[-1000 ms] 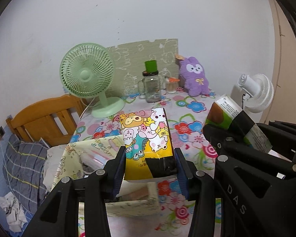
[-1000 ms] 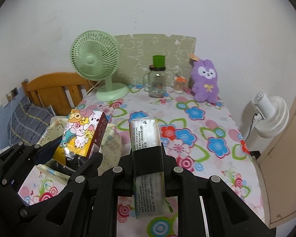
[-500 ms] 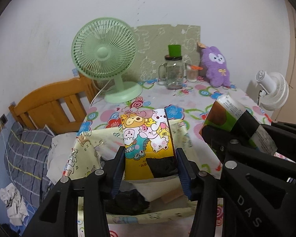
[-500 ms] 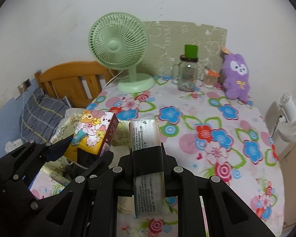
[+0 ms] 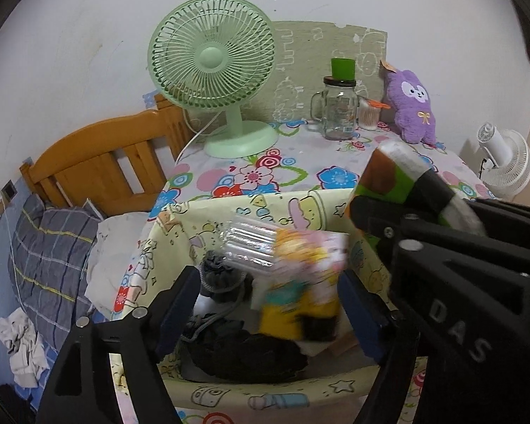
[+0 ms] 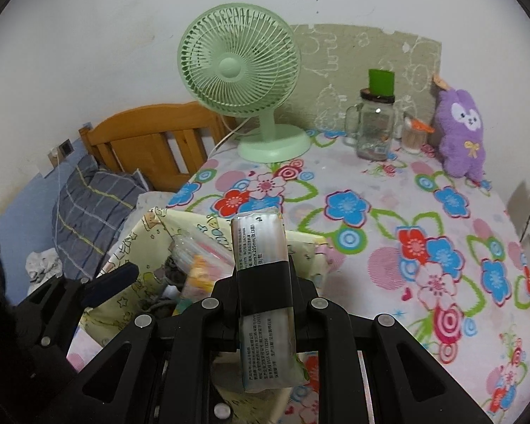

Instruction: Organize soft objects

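My left gripper [image 5: 265, 304] is open above a pale yellow fabric storage bin [image 5: 258, 208]. A yellow cartoon tissue pack [image 5: 300, 286], blurred, is loose between its fingers over the bin's contents. My right gripper [image 6: 265, 279] is shut on a green and silver tissue pack [image 6: 261, 247], held beside the bin's right side; this pack also shows in the left wrist view [image 5: 392, 173]. The bin [image 6: 148, 233] holds a dark cloth [image 5: 243, 349] and a clear plastic packet [image 5: 251, 243].
A green desk fan [image 6: 240, 74], a glass jar with green cup [image 6: 376, 127] and a purple plush rabbit [image 6: 463, 130] stand at the back of the flowered table [image 6: 424, 229]. A wooden bed and striped pillow [image 5: 49, 247] lie left. A white fan [image 5: 505, 162] stands right.
My left gripper opened and let go of the yellow cartoon pack, which drops into the bin. Both grippers moved forward over the bin. The right keeps its pack.
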`<state>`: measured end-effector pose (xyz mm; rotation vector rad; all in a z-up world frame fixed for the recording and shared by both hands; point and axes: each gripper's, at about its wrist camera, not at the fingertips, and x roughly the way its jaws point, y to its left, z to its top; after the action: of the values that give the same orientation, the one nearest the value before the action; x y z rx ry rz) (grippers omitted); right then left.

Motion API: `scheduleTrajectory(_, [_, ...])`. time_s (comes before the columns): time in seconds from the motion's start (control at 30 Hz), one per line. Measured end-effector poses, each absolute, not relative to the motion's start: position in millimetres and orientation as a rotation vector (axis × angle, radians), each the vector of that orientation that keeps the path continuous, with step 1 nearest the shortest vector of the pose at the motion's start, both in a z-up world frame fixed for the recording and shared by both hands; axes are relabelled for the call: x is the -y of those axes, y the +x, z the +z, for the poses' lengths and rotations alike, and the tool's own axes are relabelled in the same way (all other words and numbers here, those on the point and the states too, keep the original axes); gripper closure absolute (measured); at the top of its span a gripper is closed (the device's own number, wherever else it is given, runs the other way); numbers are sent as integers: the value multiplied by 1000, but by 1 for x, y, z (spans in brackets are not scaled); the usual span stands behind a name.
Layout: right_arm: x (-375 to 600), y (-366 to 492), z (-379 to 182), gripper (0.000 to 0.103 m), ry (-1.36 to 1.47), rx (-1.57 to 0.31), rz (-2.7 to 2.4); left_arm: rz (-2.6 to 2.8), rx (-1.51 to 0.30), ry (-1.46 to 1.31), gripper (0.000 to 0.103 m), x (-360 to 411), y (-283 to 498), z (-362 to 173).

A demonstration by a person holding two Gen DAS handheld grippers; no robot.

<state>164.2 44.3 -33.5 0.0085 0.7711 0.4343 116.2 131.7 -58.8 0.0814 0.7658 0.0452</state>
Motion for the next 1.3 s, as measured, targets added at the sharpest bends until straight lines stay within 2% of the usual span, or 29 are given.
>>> scheduleTrajectory(0.17, [-55,166,-41,82,5,-773,488,68,-765,71,18,-139,116,-60])
scheduleTrajectory(0.27, [-63,166,-45,77,-23,-791,508,75,-753,69,16,-142,113,-58])
scheduleTrajectory(0.33, [-66,165,-47,65,-45,-797,513,71,-748,72,14,-140,110,-57])
scheduleTrajectory(0.4, [-65,162,-46,39,-49,-781,505,68,-740,73,13,-140,108,-56])
scheduleTrajectory(0.47, [-63,159,-44,27,-47,-758,494,70,-735,78,12,-138,106,-55])
scheduleTrajectory(0.77, [-47,145,-36,17,-77,-710,443,70,-720,79,11,-124,97,-52])
scheduleTrajectory(0.87, [-39,140,-33,14,-86,-694,432,80,-696,74,5,-118,92,-50])
scheduleTrajectory(1.0, [-29,133,-28,9,-103,-664,403,81,-684,69,4,-109,88,-48])
scheduleTrajectory(1.3, [6,116,-19,8,-77,-636,348,58,-659,69,3,-83,79,-40])
